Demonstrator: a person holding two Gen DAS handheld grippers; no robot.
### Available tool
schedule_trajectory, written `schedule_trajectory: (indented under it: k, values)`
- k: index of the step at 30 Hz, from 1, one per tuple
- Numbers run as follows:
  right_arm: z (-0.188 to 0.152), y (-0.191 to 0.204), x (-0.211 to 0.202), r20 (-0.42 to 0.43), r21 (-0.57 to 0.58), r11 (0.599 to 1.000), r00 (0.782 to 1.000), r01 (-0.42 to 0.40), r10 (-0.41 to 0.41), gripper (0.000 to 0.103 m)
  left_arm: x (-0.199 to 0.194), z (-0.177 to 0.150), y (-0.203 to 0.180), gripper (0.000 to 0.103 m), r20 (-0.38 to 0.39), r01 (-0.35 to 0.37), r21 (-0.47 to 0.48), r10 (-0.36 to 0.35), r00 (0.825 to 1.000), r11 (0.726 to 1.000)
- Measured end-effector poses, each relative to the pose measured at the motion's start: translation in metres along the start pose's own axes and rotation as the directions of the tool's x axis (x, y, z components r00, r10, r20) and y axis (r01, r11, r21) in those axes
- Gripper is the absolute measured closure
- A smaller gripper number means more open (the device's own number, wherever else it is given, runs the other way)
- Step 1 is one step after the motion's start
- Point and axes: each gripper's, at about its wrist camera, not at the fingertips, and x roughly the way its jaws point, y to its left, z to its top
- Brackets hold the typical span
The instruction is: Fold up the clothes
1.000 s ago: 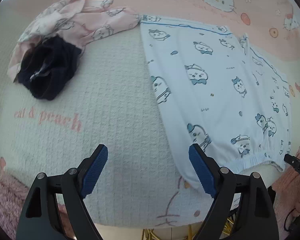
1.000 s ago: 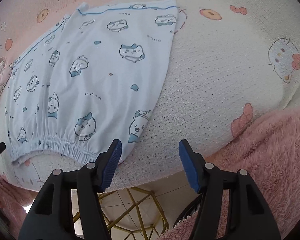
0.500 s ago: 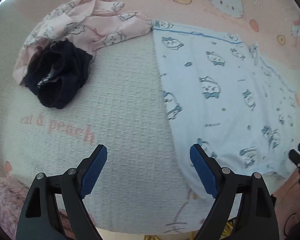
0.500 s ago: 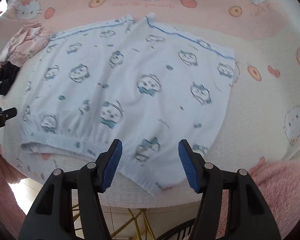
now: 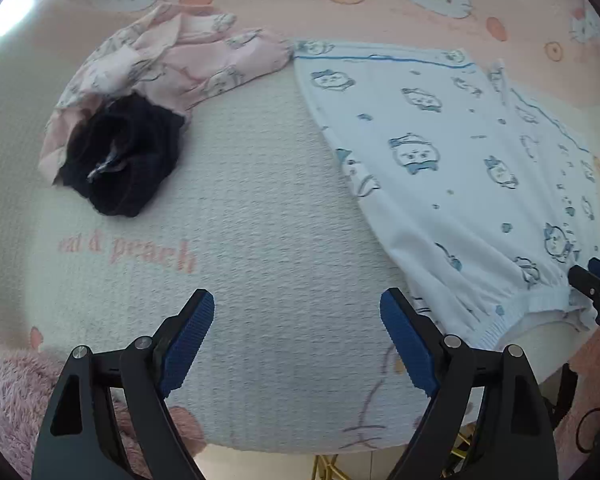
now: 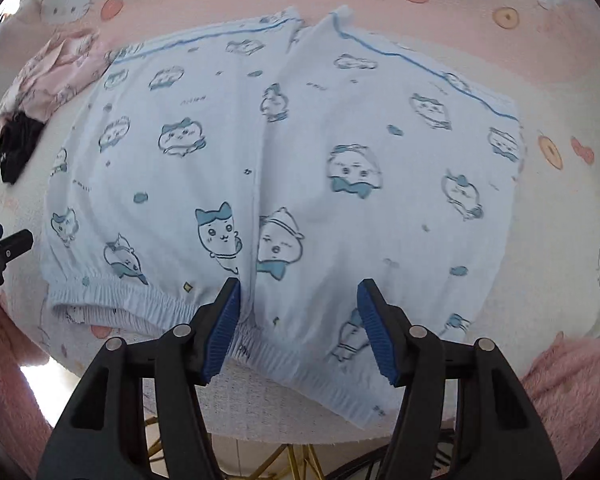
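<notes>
Left wrist view: left hand-held gripper (image 5: 296,340) spread, empty; pale blue cartoon-print shorts (image 5: 452,184) lie flat at right, unfolded; crumpled pink garment (image 5: 172,64) upper left, untouched.

Right wrist view: right hand-held gripper (image 6: 298,326) spread over the shorts' waistband (image 6: 140,304); folding seems not yet started.

A home bedroom: a cartoon-cat bedspread (image 5: 260,208) covers the bed, with a fluffy pink blanket (image 6: 572,376) alongside.
</notes>
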Motion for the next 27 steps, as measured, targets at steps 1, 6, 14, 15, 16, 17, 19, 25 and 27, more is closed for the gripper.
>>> schedule_trajectory:
  k: [1,6,14,15,16,17,19,25,27]
  values:
    - [-0.002,-0.007,-0.005,0.011,0.036,0.999,1.0,-0.022,0.022,0.043,-0.001,-0.001,-0.009,0.015,0.011,0.03,0.015,-0.03,0.999,0.999]
    - [-0.001,-0.006,-0.009,0.04,0.044,0.996,0.996,-0.077,0.076,0.043,0.0,-0.017,-0.056,0.015,0.012,0.029,0.159,-0.031,0.999,0.987]
    - [-0.016,0.006,-0.006,-0.021,0.033,0.999,1.0,0.003,-0.002,0.043,-0.02,-0.042,-0.016,0.015,-0.084,0.016,0.088,-0.008,0.996,0.996]
    - [-0.02,0.002,-0.008,-0.032,0.05,0.999,0.999,-0.001,0.003,0.043,-0.021,-0.04,-0.011,0.015,-0.078,0.03,0.064,-0.025,0.997,0.998]
    - [-0.021,-0.001,-0.008,-0.038,0.063,0.998,0.999,0.002,0.0,0.043,-0.022,-0.037,-0.006,0.015,-0.072,0.045,0.039,-0.042,0.997,0.998]
    - [-0.022,-0.005,-0.008,-0.043,0.076,0.997,0.999,0.006,-0.003,0.043,-0.023,-0.035,-0.001,0.015,-0.064,0.061,0.015,-0.059,0.996,0.998]
    - [-0.022,-0.009,-0.012,-0.042,0.09,0.996,0.999,0.021,-0.018,0.043,-0.026,-0.03,0.009,0.015,-0.049,0.091,-0.033,-0.093,0.994,0.995]
    - [-0.029,-0.009,-0.014,-0.056,0.097,0.995,0.998,0.031,-0.026,0.043,-0.009,-0.017,-0.014,0.015,-0.065,0.065,0.077,-0.06,0.996,0.995]
    - [-0.032,-0.013,-0.018,-0.055,0.089,0.995,0.998,0.044,-0.039,0.043,-0.002,-0.022,-0.014,0.011,-0.111,-0.02,0.09,0.03,0.993,0.996]
